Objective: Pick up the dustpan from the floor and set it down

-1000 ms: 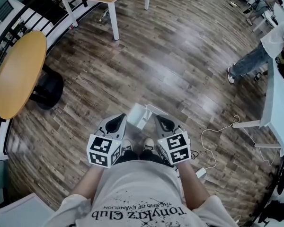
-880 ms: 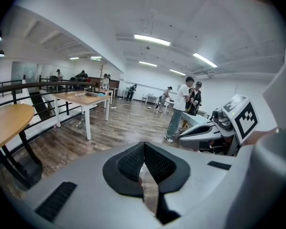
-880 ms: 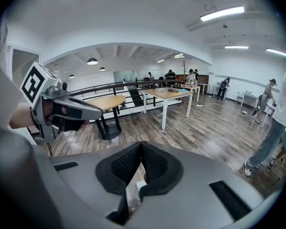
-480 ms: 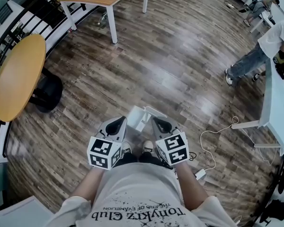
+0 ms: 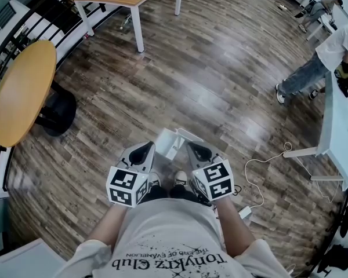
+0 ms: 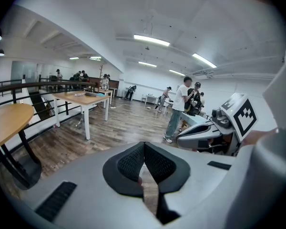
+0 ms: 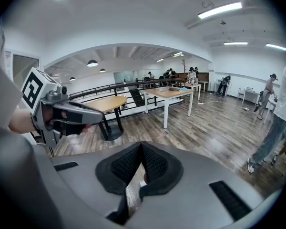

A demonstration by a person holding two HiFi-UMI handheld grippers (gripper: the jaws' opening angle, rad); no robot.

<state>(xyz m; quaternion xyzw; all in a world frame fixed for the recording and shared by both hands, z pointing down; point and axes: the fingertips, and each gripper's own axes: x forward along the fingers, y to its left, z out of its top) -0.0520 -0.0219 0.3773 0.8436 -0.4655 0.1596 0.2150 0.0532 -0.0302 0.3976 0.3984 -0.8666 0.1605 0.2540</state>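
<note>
L gripper (image 6: 144, 147) & R gripper (image 7: 141, 147) both closed, empty; shirt (image 5: 168, 236) print "TonyKrz Club"

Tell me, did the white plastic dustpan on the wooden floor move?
No. The white plastic dustpan sits in the same place, just ahead of the person's shoes on the wooden floor.

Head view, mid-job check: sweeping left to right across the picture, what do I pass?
Round wooden table → left tongs → white dustpan → right tongs → white cable → person in jeans → white desk.
</note>
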